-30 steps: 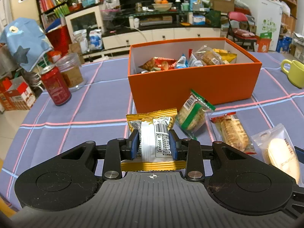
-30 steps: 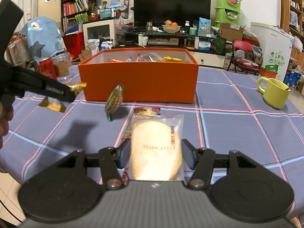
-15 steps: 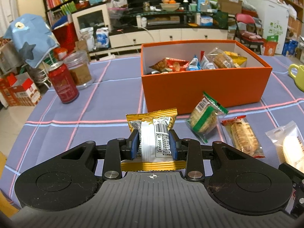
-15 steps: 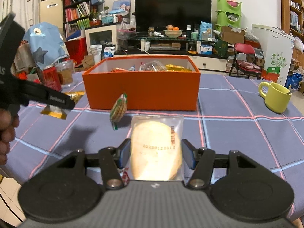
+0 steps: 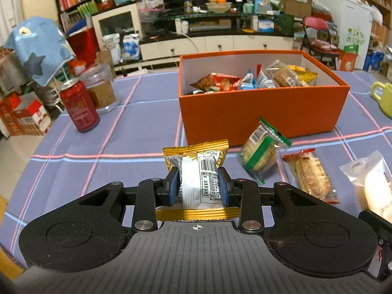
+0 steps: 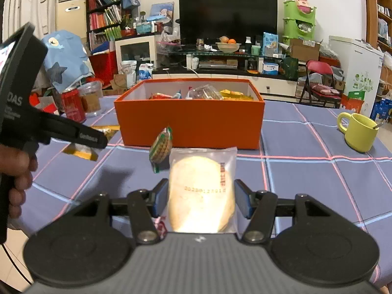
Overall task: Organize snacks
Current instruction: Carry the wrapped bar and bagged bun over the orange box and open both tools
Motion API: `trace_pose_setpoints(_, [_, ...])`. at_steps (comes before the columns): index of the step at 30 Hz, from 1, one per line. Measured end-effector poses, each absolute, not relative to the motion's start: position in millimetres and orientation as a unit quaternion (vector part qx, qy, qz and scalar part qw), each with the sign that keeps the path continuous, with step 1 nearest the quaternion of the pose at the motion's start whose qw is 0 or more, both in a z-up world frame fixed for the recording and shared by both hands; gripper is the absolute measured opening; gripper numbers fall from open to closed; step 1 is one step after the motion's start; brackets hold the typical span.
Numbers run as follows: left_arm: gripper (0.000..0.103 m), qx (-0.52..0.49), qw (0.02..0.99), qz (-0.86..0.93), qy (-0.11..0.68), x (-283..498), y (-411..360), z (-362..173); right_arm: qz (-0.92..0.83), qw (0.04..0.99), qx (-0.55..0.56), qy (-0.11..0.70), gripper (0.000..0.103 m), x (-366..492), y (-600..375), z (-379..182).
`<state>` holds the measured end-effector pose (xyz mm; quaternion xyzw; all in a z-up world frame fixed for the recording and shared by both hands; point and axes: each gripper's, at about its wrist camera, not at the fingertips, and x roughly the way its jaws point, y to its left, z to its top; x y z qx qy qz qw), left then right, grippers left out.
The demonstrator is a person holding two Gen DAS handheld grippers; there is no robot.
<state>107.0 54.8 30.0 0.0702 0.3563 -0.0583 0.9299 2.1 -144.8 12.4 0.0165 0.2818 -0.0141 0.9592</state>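
Two tools each clamp one snack: left [image 5: 198,186] gold packet [image 5: 196,169], right [image 6: 201,199] clear-bagged cake [image 6: 201,191].

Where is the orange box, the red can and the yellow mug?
orange box [image 5: 259,112], left wrist view, on its front wall.
red can [image 5: 79,107], left wrist view, on its side.
yellow mug [image 6: 359,132], right wrist view, on its body.

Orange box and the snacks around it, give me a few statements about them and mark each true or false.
1. The left gripper is shut on a gold-edged snack packet. True.
2. The orange box is empty. False: several wrapped snacks lie in it.
3. The right gripper holds a red can. False: it holds a clear-wrapped round cake; the red can stands on the tablecloth.
4. A green-banded cracker pack lies outside the box. True.
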Motion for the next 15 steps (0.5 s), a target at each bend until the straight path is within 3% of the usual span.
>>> trace_pose_setpoints(15, [0.007,0.012,0.946,-0.078,0.313,126,56,69,0.005,0.973,0.014,0.232,0.061,44,-167,66])
